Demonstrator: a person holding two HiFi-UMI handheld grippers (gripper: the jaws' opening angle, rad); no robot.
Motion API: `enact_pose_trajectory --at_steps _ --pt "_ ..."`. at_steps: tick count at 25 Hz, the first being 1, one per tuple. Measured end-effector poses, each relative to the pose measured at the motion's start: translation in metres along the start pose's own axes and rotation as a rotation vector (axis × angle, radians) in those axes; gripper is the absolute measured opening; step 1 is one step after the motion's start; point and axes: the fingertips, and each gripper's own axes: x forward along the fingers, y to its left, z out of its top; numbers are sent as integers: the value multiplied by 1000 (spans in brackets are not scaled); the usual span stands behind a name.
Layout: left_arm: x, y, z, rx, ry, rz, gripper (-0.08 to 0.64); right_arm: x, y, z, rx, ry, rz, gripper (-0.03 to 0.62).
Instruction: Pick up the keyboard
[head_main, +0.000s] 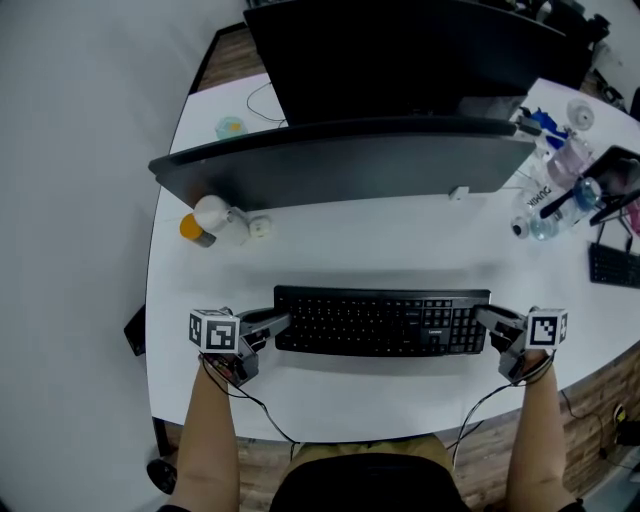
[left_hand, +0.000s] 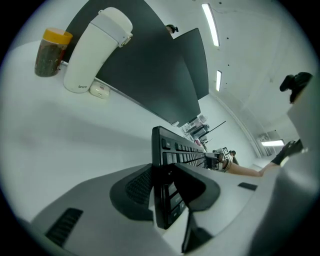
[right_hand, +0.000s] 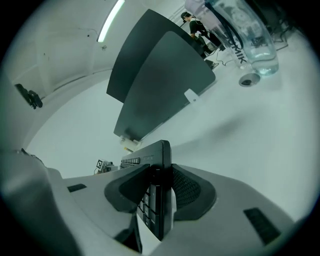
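A black keyboard (head_main: 380, 322) lies crosswise near the front of the white table (head_main: 330, 400). My left gripper (head_main: 272, 322) is shut on its left end, and my right gripper (head_main: 490, 322) is shut on its right end. In the left gripper view the keyboard (left_hand: 181, 150) stands edge-on between the pads, which press on both faces at the left gripper (left_hand: 165, 187). The right gripper view shows the same: the keyboard (right_hand: 150, 161) is clamped in the right gripper (right_hand: 159, 187). Whether the keyboard still touches the table I cannot tell.
A wide curved monitor (head_main: 350, 165) stands just behind the keyboard, with a second dark screen (head_main: 400, 60) further back. A white bottle (head_main: 222, 218) and an orange-lidded jar (head_main: 192, 228) lie at back left. Clear water bottles (head_main: 560, 190) and another keyboard (head_main: 612, 265) are at right.
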Motion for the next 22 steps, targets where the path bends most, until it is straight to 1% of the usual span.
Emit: enact_pose_trajectory --at_steps 1,4,5,8,13,18,22 --pt "-1 -3 3 2 -6 3 132 -3 6 8 -10 -17 -1 151" --pt "-7 -15 16 19 -29 18 132 -12 25 32 -97 -57 8 149" --pt "-9 -19 21 25 -41 19 132 -14 33 39 -109 -75 16 149" --pt "-16 -30 35 46 -83 17 132 -22 53 55 -125 -125 39 147" --pt "-25 -48 58 74 -138 24 132 -33 78 71 -149 -170 61 147" --pt "-34 -69 76 117 -170 39 133 -46 92 81 -175 -209 70 147" --pt "-40 -82 91 144 -199 50 133 -52 106 89 -176 -241 90 147"
